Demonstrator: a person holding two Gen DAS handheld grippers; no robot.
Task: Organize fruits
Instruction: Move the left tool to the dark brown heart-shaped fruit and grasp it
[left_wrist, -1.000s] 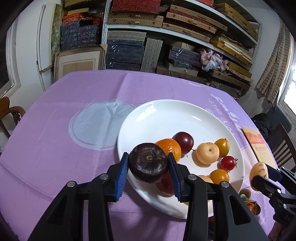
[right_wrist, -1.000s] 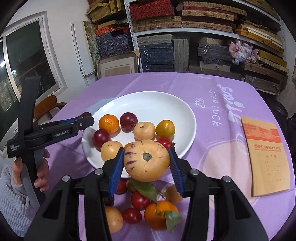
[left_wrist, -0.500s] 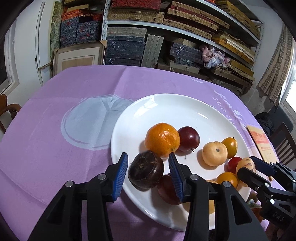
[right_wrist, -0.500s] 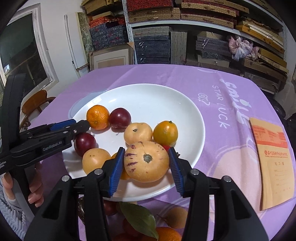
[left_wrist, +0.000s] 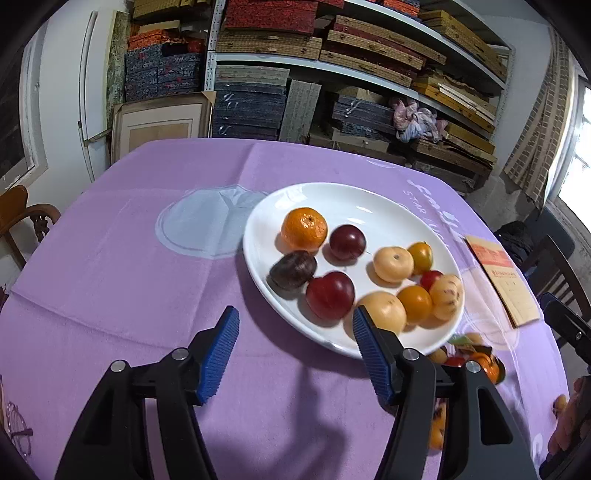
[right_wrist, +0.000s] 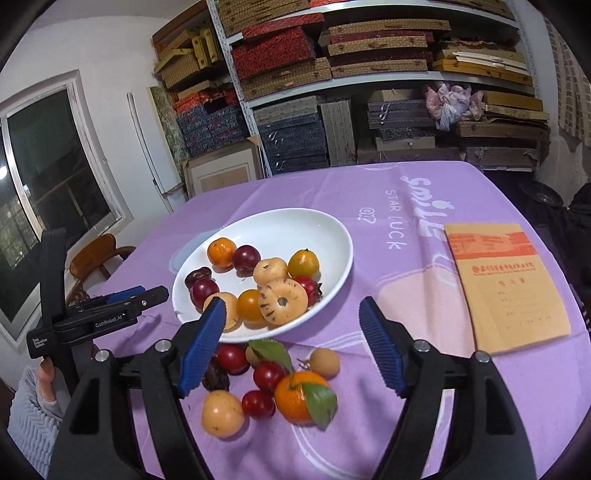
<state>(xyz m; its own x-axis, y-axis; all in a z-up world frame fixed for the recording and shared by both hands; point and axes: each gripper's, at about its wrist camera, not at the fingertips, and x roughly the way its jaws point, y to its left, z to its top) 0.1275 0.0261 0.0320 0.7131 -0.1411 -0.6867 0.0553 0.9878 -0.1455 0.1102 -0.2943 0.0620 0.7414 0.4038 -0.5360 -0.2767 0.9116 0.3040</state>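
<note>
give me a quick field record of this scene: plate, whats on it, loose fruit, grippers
plate: white plate on the purple tablecloth
on plate: orange, dark brown fruit, striped yellow fruit, plums, small tomatoes, pale yellow fruits
loose fruit: leafy orange, red and yellow fruits on the cloth near the plate's front rim
left gripper: jaws opening, nothing between them
right gripper: jaws opening, nothing gripped
other: orange booklet right of the plate
</note>
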